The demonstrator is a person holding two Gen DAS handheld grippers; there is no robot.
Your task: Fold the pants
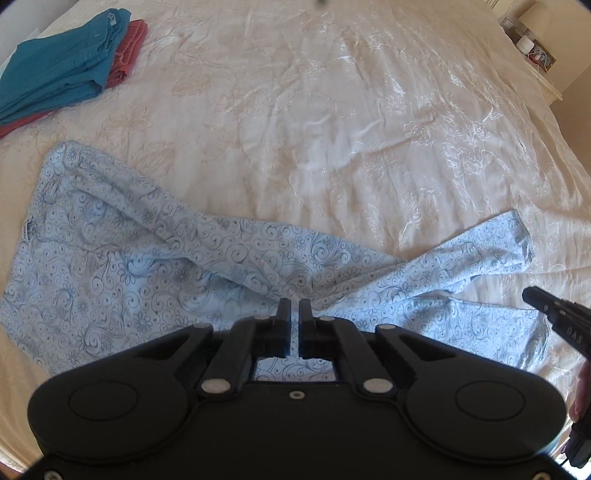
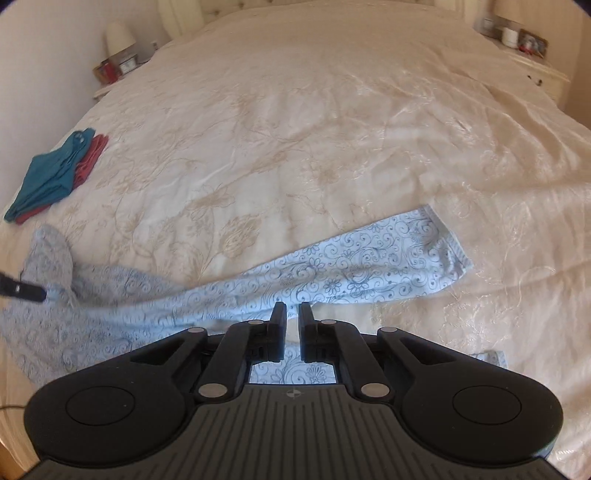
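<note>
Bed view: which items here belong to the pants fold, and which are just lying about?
Job:
- light blue patterned pants, spread out unfolded
- left claw
- right claw

Lying about:
- teal folded garment
- red folded garment beneath it
- nightstand clutter

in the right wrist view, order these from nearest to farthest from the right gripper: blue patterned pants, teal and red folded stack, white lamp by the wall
1. blue patterned pants: right at and under the right gripper
2. teal and red folded stack: on the bed, far left
3. white lamp: on the nightstand, upper left, beyond the bed's edge
</note>
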